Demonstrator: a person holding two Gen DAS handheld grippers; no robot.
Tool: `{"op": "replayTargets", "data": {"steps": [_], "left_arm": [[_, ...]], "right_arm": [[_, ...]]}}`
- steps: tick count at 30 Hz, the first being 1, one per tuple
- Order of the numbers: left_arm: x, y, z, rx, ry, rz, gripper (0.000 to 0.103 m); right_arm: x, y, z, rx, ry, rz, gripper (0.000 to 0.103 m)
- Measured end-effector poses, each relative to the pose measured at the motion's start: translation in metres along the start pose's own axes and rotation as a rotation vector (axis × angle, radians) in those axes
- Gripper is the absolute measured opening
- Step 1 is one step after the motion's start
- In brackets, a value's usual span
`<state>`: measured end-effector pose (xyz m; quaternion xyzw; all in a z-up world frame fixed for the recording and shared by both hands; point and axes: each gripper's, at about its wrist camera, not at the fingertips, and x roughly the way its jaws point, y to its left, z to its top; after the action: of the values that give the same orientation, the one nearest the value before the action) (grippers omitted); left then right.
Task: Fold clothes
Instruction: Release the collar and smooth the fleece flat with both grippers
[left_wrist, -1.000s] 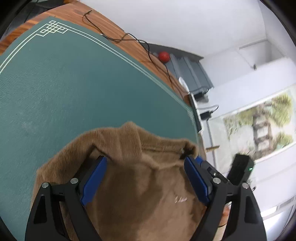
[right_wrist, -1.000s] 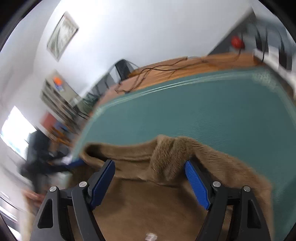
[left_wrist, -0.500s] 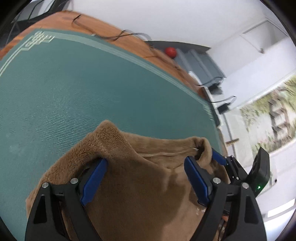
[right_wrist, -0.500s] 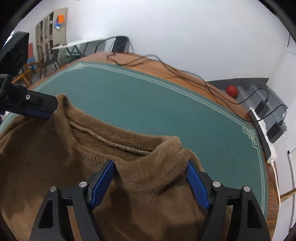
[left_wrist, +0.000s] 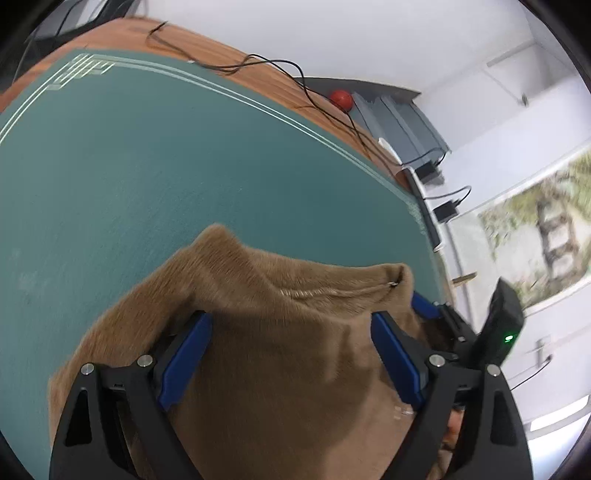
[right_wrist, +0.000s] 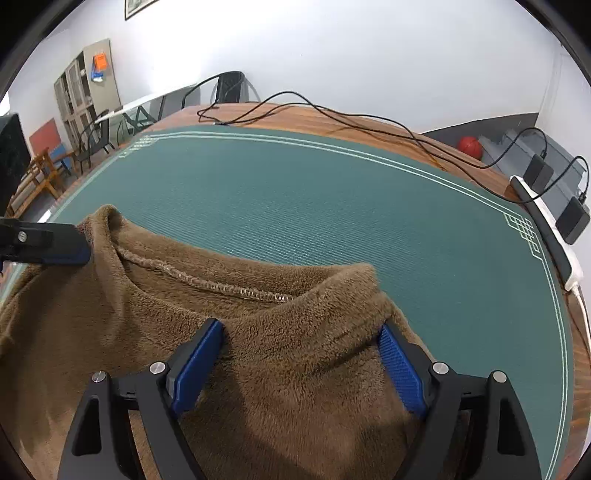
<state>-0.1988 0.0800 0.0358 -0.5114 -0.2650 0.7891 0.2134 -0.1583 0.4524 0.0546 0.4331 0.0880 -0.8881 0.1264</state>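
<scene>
across the lower frame, your left gripper (left_wrist: 290, 354) and right gripper (right_wrist: 301, 360) were both opening, jaws wide apart, fuzzy brown fleece garment (right_wrist: 280, 354) between them on the green mat (right_wrist: 332, 206).

The garment (right_wrist: 280, 354) is plain fuzzy brown. The mat (right_wrist: 332, 206) is teal with fine ribbing, pale triple border lines and a knot pattern at its corners. The desk (right_wrist: 332, 122) is reddish-brown wood. The grippers' fingers (right_wrist: 199, 354) are blue on black frames. A ball (right_wrist: 470, 147) is red.
</scene>
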Motion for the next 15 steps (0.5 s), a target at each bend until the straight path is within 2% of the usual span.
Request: {"op": "replayTargets", "data": {"steps": [6, 10, 15], "left_arm": [[-0.072, -0.001, -0.026, 0.002, -0.071, 0.005, 0.09], [-0.121, 0.008, -0.066, -0.006, -0.112, 0.028, 0.09], [-0.175, 0.021, -0.135, 0.023, -0.134, 0.089, 0.09]], "right_arm": [[-0.063, 0.022, -0.01, -0.009, -0.063, 0.038, 0.086], [-0.104, 0.059, -0.032, -0.059, -0.077, 0.123, 0.086], [-0.139, 0.113, -0.069, -0.11, -0.072, 0.259, 0.086]]}}
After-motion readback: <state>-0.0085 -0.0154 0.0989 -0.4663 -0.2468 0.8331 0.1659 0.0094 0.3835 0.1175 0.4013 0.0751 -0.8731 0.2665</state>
